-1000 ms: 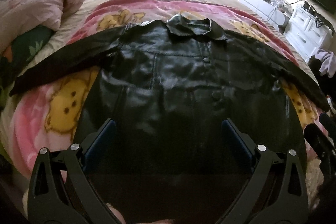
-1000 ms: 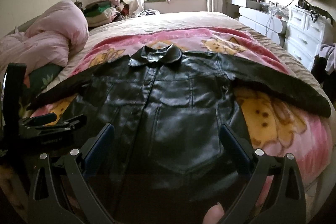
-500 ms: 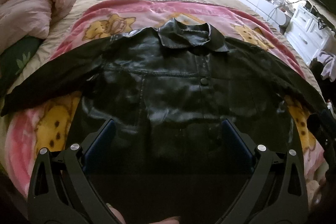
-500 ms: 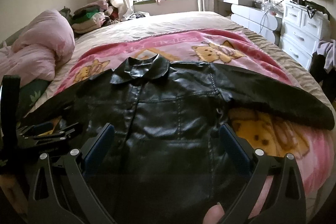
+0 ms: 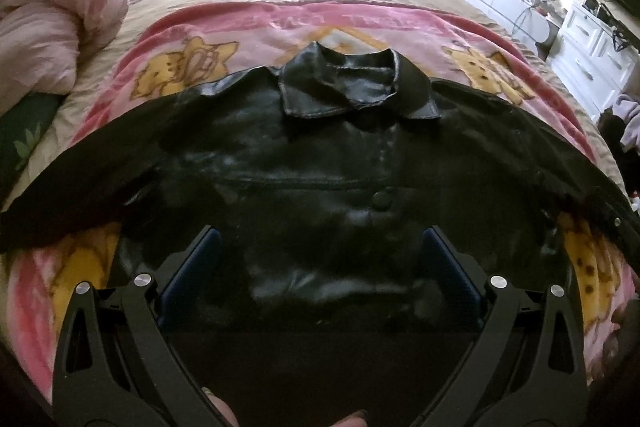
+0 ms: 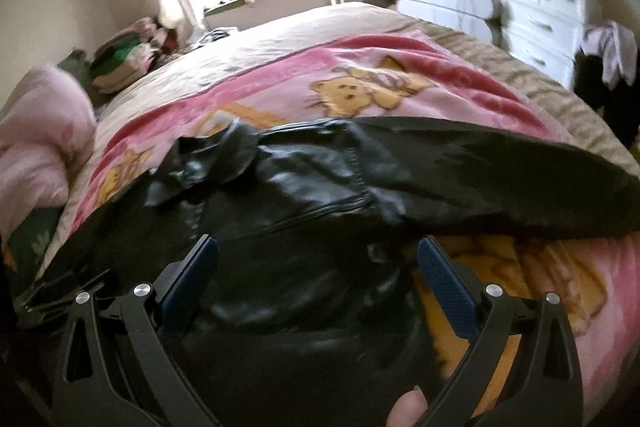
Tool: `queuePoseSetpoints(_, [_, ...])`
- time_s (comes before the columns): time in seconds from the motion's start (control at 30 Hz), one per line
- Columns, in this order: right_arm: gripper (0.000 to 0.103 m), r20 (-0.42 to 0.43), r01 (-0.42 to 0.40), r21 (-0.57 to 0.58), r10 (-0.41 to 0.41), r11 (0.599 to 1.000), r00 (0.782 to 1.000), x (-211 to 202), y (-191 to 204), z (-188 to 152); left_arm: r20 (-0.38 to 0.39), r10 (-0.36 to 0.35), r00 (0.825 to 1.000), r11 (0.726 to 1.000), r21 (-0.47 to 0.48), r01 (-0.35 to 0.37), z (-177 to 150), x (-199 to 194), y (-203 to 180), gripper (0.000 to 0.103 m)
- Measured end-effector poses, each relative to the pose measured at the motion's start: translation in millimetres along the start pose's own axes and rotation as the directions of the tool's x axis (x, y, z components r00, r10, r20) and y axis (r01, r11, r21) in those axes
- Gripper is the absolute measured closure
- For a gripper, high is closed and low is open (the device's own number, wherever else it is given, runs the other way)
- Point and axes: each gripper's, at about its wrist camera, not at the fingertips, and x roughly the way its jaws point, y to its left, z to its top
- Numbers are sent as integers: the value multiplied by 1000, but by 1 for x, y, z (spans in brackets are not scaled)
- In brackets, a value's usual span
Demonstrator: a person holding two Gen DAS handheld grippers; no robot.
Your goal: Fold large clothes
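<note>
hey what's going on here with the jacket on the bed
A person holding a gripper in each hand is about to fold a black leather jacket that lies spread out, front up, sleeves out to both sides, on a pink cartoon blanket over the bed. The left gripper and the right gripper both hover open above the jacket's lower half. Neither has gripped anything, and no fold has been made yet.
</note>
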Motion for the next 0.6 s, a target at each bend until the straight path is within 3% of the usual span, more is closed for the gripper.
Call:
queuePoseSetpoints(0.3, [4,-36,81,193,-76,978,996,25,-69,9,-51,-42,998,999,20,43,18,33,-23,9])
queuePoseSetpoints(0.6, [4,-71,170,401,-155,900,985,29,-151,2,-100,-76,992,997,13,78,27,62,-50,9])
